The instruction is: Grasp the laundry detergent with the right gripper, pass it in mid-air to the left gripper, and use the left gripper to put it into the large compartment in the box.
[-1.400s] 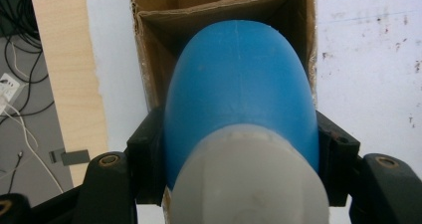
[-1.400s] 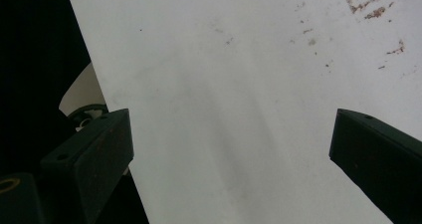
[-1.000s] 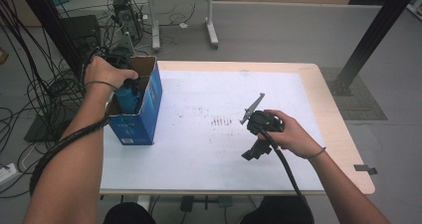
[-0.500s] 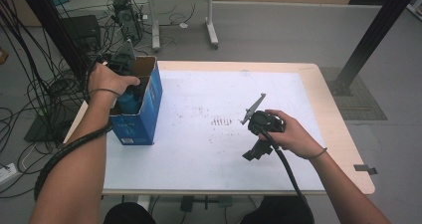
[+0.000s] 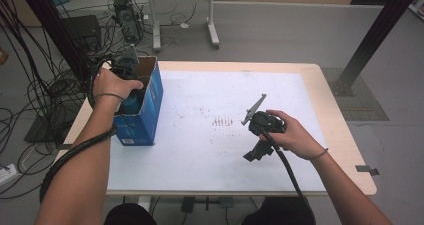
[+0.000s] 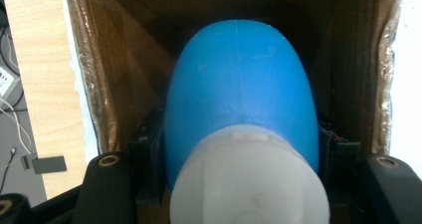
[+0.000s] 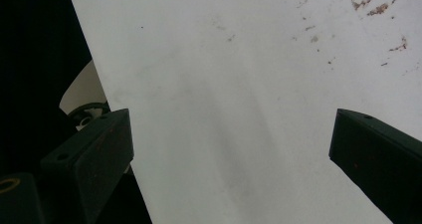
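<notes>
Left gripper (image 5: 131,92) sits down inside the open top of a blue cardboard box (image 5: 150,112) that stands upright at the left edge of the table (image 5: 320,92); the person's left hand (image 5: 112,85) wraps the gripper body at the box mouth. From the left gripper view, the two black jaws bracket a blue bottle (image 6: 241,89) with a white cap (image 6: 249,179), cap end nearest the camera, rounded blue body pointing deeper into the box. Jaws stand on either side of the bottle body and press against it, closed only as far as the bottle's width allows. Brown corrugated inner walls (image 6: 124,69) of the box surround the bottle on both sides; whether the bottle rests on the box floor cannot be told. Right gripper (image 5: 254,154) is held by the right hand (image 5: 292,135) over the white table sheet (image 5: 200,150), right of centre and well apart from the box, with its grey three-cornered plate (image 5: 254,109) tilted up toward the table's middle. Right gripper view: jaws spread wide, nothing between them, white sheet beneath with a few brown specks (image 7: 370,5) at upper right and the table's near edge running diagonally at left. A black cable (image 5: 287,172) trails from the right gripper back along the forearm.
</notes>
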